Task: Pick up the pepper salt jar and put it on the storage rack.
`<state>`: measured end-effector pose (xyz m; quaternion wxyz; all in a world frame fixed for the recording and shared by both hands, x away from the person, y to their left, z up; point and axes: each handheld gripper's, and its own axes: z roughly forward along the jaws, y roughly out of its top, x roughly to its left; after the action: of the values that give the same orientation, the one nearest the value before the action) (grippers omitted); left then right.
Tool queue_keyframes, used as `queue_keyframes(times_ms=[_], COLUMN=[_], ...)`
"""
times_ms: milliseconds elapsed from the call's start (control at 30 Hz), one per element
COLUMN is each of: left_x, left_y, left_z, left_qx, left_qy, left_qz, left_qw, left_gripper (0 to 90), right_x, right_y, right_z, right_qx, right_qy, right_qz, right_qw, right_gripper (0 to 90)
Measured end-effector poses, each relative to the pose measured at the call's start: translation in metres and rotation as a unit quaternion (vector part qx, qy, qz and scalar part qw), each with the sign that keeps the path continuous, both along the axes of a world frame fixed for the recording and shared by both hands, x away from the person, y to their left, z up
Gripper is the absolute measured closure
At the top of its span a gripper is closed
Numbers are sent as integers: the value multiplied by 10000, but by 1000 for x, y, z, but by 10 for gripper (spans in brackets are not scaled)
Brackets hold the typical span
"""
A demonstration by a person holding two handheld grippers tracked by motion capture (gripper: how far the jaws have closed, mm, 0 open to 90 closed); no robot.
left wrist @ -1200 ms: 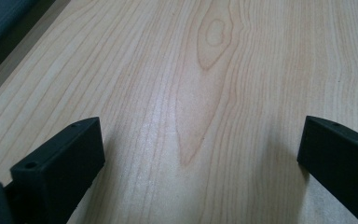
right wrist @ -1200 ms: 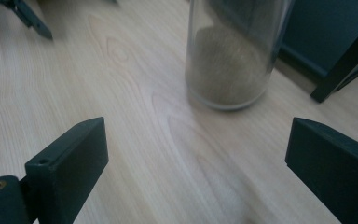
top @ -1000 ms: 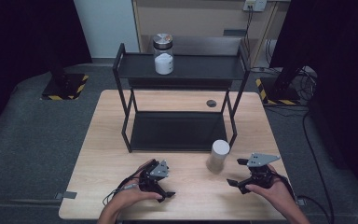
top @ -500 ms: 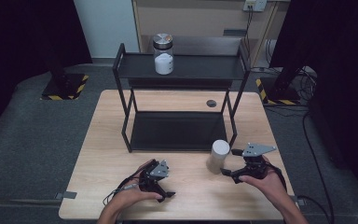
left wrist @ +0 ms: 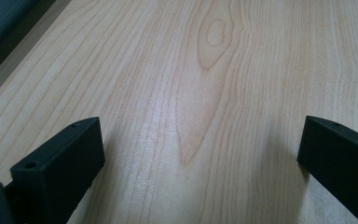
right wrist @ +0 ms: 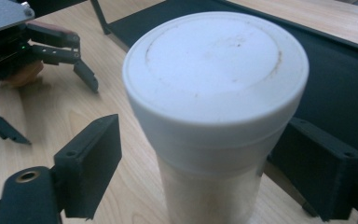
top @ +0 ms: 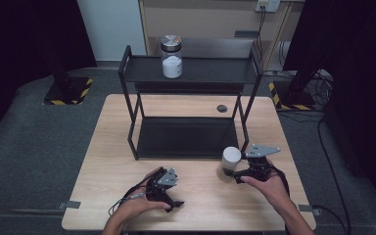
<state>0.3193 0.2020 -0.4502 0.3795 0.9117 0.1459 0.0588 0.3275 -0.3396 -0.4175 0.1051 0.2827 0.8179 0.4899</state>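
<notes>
Canister [top: 231,163] with white lid stands upright on table [top: 103,161], at front edge of rack [top: 186,78], toward my 2 o'clock. Right gripper [top: 232,172] comes in level so jaws straddle its body below lid; jaws have just been closing, canister between them, left pad not yet touching. Left gripper [top: 174,198] parked at 11 o'clock, jaws wide open over bare wood, kept clear of my reach. Glass jar [top: 171,56] sits on top shelf, 12 o'clock.

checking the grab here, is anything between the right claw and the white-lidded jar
Nothing visible. The jar already stands between the jaws of the right claw, which have just been closing around it. A gap still shows at the left jaw; contact at the right jaw is hard to tell.
</notes>
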Motion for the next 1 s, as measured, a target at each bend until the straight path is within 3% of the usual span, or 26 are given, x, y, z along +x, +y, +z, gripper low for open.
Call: queue_keyframes(times_ms=[567, 833, 1000], left_x=[0, 0, 0], left_y=[0, 0, 0], left_z=[0, 0, 0], left_qx=[-1, -5, -7], left_qy=[0, 2, 5], left_qz=[2, 5, 5], left_qw=[10000, 10000, 10000], left_gripper=[0, 0, 0], right_x=[-6, -15, -17], right_y=[7, 10, 9], right_z=[-11, -13, -9], right_qx=[169, 46, -43], right_qy=[-269, -556, -645], right_qz=[-231, -258, -112], right_qw=[9992, 9981, 9978], right_gripper=[331, 359, 360])
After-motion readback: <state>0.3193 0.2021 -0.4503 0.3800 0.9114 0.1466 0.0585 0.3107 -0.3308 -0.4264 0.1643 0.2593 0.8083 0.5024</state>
